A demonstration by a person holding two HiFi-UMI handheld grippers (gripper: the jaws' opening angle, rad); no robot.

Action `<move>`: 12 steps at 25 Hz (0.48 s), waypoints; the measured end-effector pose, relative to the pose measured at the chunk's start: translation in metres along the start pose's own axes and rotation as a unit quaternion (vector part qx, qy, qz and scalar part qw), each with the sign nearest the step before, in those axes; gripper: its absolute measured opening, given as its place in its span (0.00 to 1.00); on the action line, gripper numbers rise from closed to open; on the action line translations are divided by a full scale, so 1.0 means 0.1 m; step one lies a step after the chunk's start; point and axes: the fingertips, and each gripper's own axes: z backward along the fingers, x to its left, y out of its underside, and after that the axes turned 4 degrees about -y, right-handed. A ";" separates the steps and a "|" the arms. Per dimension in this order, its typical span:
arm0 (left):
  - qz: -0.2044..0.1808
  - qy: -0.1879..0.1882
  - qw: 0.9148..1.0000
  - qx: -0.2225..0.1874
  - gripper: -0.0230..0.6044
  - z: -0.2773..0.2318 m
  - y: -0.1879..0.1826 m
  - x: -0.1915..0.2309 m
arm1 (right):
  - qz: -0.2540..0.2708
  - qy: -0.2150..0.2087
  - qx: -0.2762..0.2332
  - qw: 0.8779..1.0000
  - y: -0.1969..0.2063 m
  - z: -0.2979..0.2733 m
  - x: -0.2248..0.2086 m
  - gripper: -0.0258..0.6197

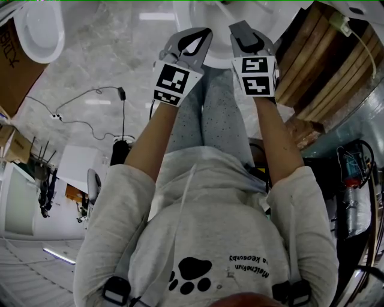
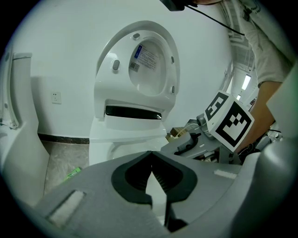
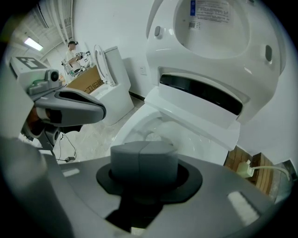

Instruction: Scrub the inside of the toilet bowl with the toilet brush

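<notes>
The white toilet stands right in front of me with its lid [image 2: 139,60] raised. Its open bowl [image 3: 156,128] lies just beyond my right gripper [image 3: 142,158], whose jaws are shut with nothing between them. My left gripper [image 2: 150,155] is also shut and holds nothing. In the head view both grippers, left [image 1: 201,35] and right [image 1: 243,31], are held side by side, pointing at the toilet rim [image 1: 210,15] at the top edge. No toilet brush shows in any view.
A second toilet [image 1: 39,30] and a cardboard box [image 3: 86,81] stand to the left. Wooden planks [image 1: 324,66] and a white plug [image 3: 247,168] lie to the right of the toilet. Cables [image 1: 90,96] run over the marble floor. A person [image 3: 72,51] stands far off.
</notes>
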 end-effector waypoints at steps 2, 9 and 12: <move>-0.001 0.002 1.000 0.000 0.04 -0.02 -0.02 -0.01 | -0.004 0.002 -0.003 1.000 -0.03 -0.01 -0.02 0.28; -0.008 0.009 1.000 0.002 0.04 -0.11 -0.07 -0.02 | -0.014 0.009 -0.011 1.000 -0.11 -0.05 -0.13 0.28; -0.009 0.012 1.000 0.006 0.04 -0.12 -0.07 -0.04 | -0.017 0.012 -0.013 1.000 -0.13 -0.05 -0.18 0.28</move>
